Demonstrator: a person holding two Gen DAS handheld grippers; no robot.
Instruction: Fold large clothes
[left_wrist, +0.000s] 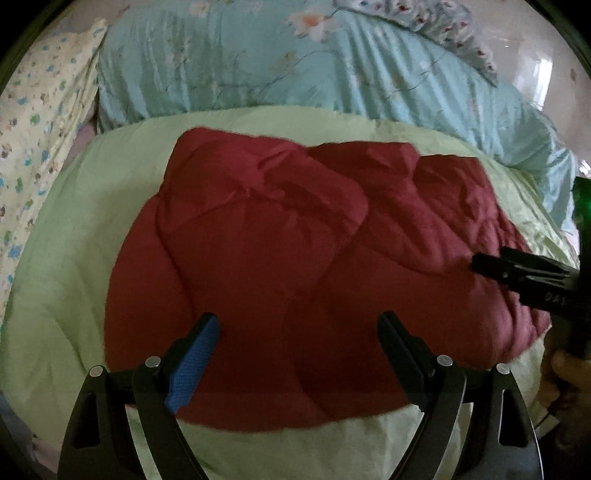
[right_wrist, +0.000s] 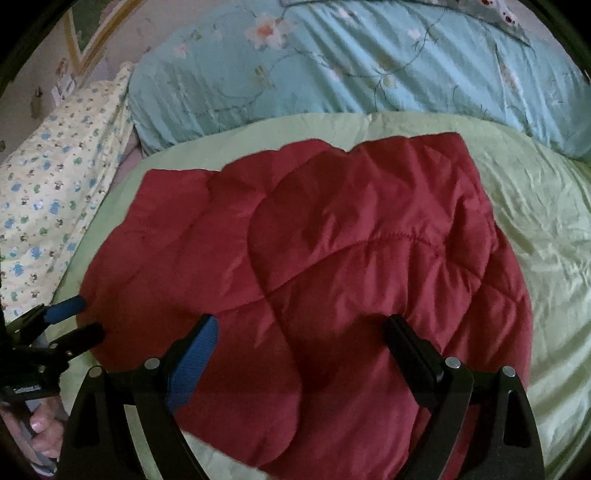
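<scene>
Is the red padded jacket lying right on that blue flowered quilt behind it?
Apart. In the right wrist view a band of green bedspread shows between the red jacket and the blue quilt.

The left gripper (left_wrist: 297, 325) points steeply downward, its jaws spread wide with nothing between them; one finger carries a blue ribbed pad (left_wrist: 192, 365), the other is plain black. The right gripper (right_wrist: 301, 326) is tilted down the same way, jaws equally wide and holding nothing, with a blue pad (right_wrist: 194, 363) on one finger. In the left wrist view the right gripper comes in from the right edge, dark and slightly blurred. In the right wrist view the left gripper shows at the lower left, jaws apart, and the person's hand (right_wrist: 42, 430) grips its handle, fingertips visible
</scene>
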